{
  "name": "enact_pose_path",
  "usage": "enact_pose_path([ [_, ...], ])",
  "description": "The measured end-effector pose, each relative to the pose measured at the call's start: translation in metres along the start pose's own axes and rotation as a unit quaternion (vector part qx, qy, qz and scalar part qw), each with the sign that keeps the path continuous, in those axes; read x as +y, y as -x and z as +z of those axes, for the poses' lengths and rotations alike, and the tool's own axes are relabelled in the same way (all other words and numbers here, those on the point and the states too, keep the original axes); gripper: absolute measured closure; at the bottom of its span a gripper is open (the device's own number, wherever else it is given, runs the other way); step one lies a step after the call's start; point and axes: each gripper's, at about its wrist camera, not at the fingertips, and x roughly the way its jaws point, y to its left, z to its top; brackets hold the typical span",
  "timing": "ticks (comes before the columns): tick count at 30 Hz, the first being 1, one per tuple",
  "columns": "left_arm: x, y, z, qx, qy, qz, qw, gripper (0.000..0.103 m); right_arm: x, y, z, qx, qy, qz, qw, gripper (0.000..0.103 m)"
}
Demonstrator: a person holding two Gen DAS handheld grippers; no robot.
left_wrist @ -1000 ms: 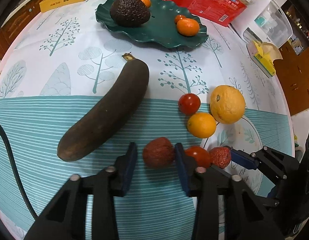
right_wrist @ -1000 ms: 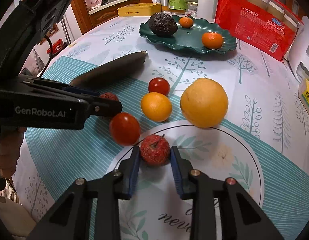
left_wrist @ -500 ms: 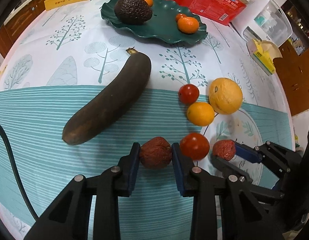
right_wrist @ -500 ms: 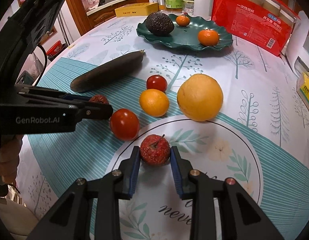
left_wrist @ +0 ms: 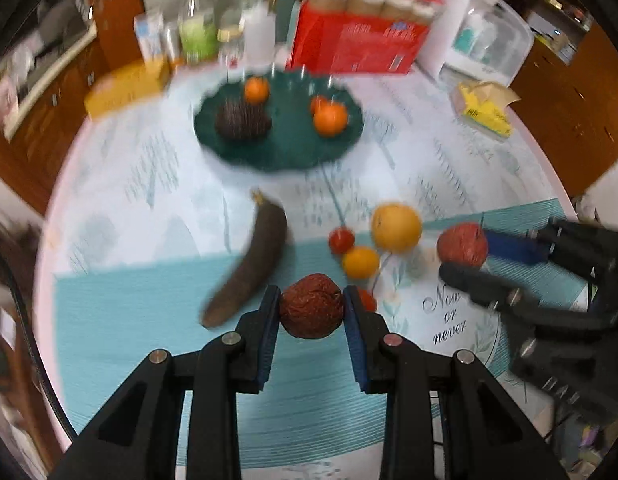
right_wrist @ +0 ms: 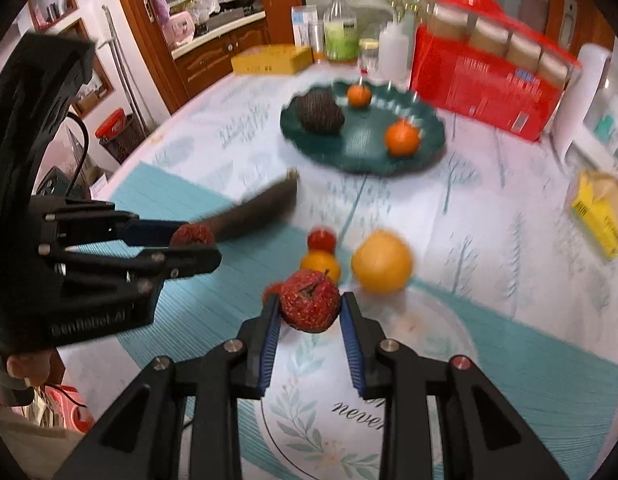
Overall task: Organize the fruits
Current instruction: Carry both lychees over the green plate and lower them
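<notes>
My left gripper [left_wrist: 311, 310] is shut on a wrinkled dark red fruit [left_wrist: 311, 306] and holds it above the table. My right gripper [right_wrist: 309, 312] is shut on a brighter red wrinkled fruit [right_wrist: 309, 303], also lifted; it shows at the right in the left wrist view [left_wrist: 462, 245]. On the cloth lie a dark banana [left_wrist: 251, 266], a tomato [left_wrist: 341, 240], a small orange [left_wrist: 360, 262] and a big yellow orange [left_wrist: 396, 227]. The green plate [left_wrist: 293, 148] at the back holds an avocado [left_wrist: 242, 122] and tangerines [left_wrist: 329, 119].
Behind the plate stand a red package [left_wrist: 361, 46], bottles [left_wrist: 197, 34], a yellow box [left_wrist: 125, 88] and a white appliance [left_wrist: 489, 40]. A yellow tissue pack [left_wrist: 485, 108] lies at the right. Another tomato [left_wrist: 367, 300] lies behind my left fingers.
Both grippers have risen off the table with their red fruits held. The views now look across the table toward the plate and are blurred by motion.
</notes>
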Motion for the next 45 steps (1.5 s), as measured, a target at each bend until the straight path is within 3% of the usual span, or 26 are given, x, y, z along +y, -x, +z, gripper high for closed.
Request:
enact_pose_path([
  [9,0.004,0.101,0.073,-0.088,-0.073,0.058,0.9918,0.073,0.003,0.128,0.116,-0.086,0.019,-0.048,0.995,0.073],
  [15,0.003,0.109,0.123,-0.112,-0.091,0.09,0.9854,0.073,-0.005,0.158,0.18,-0.105,0.03,-0.09,0.99,0.073],
  [18,0.002,0.093,0.147,-0.115,-0.082,0.091,0.9858,0.073,-0.021,0.138,0.203,-0.097,0.024,-0.106,0.989,0.073],
  [23,0.012,0.033,0.181,-0.102,-0.047,0.08,0.9905,0.073,-0.065,0.056,0.221,-0.059,-0.02,-0.096,0.993,0.073],
  [35,0.039,-0.127,0.212,-0.042,0.022,0.072,0.9963,0.073,-0.13,-0.138,0.202,0.016,-0.108,-0.032,0.993,0.073],
  [45,0.051,-0.188,0.215,-0.021,0.012,0.073,0.9971,0.073,-0.15,-0.207,0.192,0.033,-0.128,-0.013,0.991,0.072],
])
